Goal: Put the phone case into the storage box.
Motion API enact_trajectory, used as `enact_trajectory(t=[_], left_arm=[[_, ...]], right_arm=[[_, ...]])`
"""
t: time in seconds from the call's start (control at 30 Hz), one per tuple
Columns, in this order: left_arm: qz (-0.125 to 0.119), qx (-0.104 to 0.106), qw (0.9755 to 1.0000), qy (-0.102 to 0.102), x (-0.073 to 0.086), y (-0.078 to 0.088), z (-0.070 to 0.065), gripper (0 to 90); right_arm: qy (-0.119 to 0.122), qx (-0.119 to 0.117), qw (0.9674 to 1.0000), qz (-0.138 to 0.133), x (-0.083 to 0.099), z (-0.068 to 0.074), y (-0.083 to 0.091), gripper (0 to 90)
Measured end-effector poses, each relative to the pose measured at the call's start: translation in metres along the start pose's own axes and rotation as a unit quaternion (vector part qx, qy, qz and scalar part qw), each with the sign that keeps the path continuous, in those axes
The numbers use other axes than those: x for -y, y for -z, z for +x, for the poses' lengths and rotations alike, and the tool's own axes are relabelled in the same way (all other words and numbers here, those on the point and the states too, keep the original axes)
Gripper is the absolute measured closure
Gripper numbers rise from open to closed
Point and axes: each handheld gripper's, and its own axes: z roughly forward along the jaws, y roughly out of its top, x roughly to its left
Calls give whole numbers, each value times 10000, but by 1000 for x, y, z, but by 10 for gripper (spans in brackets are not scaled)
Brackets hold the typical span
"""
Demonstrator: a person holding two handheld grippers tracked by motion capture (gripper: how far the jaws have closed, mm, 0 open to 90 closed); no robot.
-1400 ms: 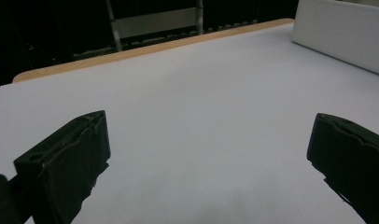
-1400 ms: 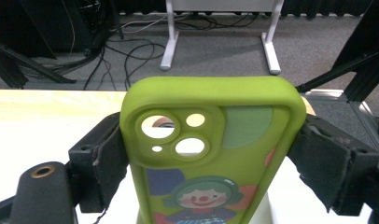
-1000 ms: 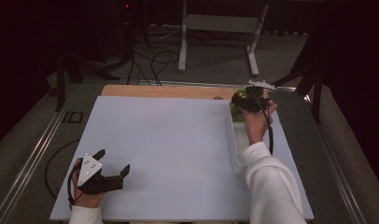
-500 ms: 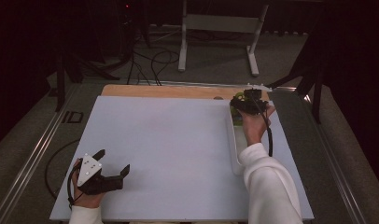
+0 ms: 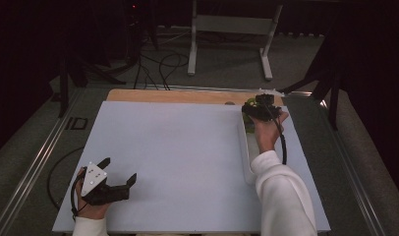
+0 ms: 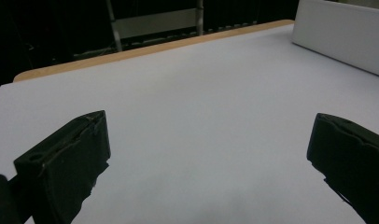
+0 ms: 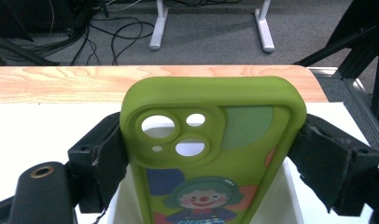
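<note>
I have the green phone case (image 7: pixel 211 154) pinched in my right gripper (image 5: pixel 257 109) over the far end of the white tray (image 5: pixel 246 162), left gripper (image 5: pixel 120 173) spread idle near-left; next, I judge, carry it clear.

A white mat (image 5: pixel 178 162) covers most of the surface, leaving a wooden strip (image 5: pixel 173 96) bare along the far edge. A long white tray (image 5: pixel 246 162) lies on the mat's right side. Beyond the surface, on the grey floor (image 5: pixel 227 78), stand the white legs of a stand (image 5: pixel 229 24), with black cables (image 5: pixel 158 64) trailing to their left.
</note>
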Motion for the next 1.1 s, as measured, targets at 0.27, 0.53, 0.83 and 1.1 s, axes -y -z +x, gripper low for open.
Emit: enact_trajectory(t=[0.27, 0.53, 0.83, 1.1], left_arm=[[-3, -10, 10000, -5, 0, 0, 0, 0], [-2, -15, 10000, -5, 0, 1, 0, 0], [-10, -9, 10000, -1, 0, 1, 0, 0], [-17, -17, 10000, -4, 0, 1, -1, 0]], right_arm=[[70, -7, 10000, -28, 1, 2, -1, 155], [-41, -168, 9998, -17, 0, 0, -2, 101], [-135, -240, 9995, -165, -2, -3, 2, 76], [-124, -269, 9993, -218, -3, -4, 7, 77]])
